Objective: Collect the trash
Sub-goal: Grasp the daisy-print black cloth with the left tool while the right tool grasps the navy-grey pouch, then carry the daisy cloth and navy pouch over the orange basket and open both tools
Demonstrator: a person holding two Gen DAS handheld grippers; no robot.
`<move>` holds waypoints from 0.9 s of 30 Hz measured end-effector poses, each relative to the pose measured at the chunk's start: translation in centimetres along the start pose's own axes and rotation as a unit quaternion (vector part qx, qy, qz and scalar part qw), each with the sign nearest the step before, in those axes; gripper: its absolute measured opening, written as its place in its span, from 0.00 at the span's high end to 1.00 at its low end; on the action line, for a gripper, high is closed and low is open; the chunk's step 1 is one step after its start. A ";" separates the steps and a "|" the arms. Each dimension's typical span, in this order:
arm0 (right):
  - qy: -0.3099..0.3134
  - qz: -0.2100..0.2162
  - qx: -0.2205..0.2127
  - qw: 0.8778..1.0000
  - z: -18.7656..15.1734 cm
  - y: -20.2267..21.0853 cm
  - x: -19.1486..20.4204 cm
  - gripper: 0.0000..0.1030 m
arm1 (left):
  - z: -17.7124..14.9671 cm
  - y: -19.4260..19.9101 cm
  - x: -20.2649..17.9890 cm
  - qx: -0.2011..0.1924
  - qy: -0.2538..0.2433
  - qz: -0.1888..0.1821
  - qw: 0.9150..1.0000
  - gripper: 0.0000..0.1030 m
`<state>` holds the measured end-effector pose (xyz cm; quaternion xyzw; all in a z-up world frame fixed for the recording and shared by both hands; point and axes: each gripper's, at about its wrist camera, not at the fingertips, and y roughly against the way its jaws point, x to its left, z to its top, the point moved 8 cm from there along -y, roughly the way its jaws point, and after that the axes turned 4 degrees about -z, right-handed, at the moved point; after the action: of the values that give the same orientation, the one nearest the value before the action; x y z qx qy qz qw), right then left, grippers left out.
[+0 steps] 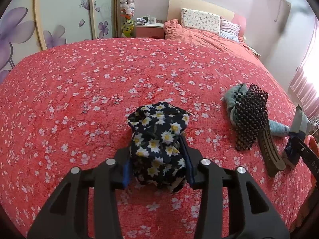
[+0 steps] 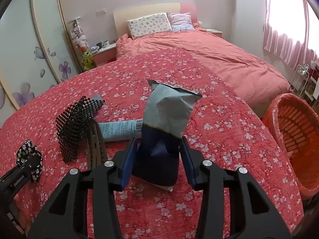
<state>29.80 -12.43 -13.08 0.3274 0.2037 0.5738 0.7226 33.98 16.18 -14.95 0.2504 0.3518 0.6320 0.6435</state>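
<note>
My left gripper (image 1: 157, 163) is shut on a dark cloth with white daisies (image 1: 157, 137), held just above the red flowered bedspread (image 1: 79, 91). The cloth also shows in the right wrist view (image 2: 28, 155). My right gripper (image 2: 159, 159) is shut on a crumpled grey and navy snack bag (image 2: 165, 119), which stands upright between its blue pads (image 2: 127, 165). That bag shows at the right edge of the left wrist view (image 1: 297, 133). An orange slatted basket (image 2: 295, 131) stands at the bed's right edge.
A black beaded mat (image 2: 77, 123) lies on a grey cloth, with a brown slotted strip (image 2: 95, 149) and a pale blue tube (image 2: 119, 129) beside it. Pillows (image 2: 149, 24) and a pink duvet (image 2: 229, 59) lie at the far end. A nightstand (image 1: 149, 27) stands far left.
</note>
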 end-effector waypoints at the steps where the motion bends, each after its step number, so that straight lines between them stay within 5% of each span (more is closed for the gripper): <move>1: 0.001 -0.003 0.000 1.000 0.0 -0.1 0.1 0.54 | 0.0 0.0 0.0 0.000 -0.001 0.000 1.000 0.58; 8: 0.007 0.003 0.011 1.000 -0.2 -0.8 0.3 0.51 | 0.1 0.0 -0.3 0.001 -0.002 0.002 1.000 0.58; 14: 0.003 0.021 0.011 1.000 -0.1 -0.2 -0.7 0.63 | 0.3 0.0 -0.5 -0.001 -0.001 -0.004 1.000 0.57; 21: -0.006 0.045 -0.005 0.999 0.0 1.4 -2.4 0.66 | 0.0 0.5 -0.1 -0.003 -0.001 -0.015 1.000 0.74; 27: -0.016 0.050 -0.020 0.998 0.4 2.9 -4.0 0.66 | 0.2 2.0 -1.0 -0.016 -0.012 -0.024 1.000 0.77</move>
<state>27.00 -16.00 -11.12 0.3320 0.1643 0.6081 0.7021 32.92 15.34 -13.16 0.2392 0.3396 0.6189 0.6667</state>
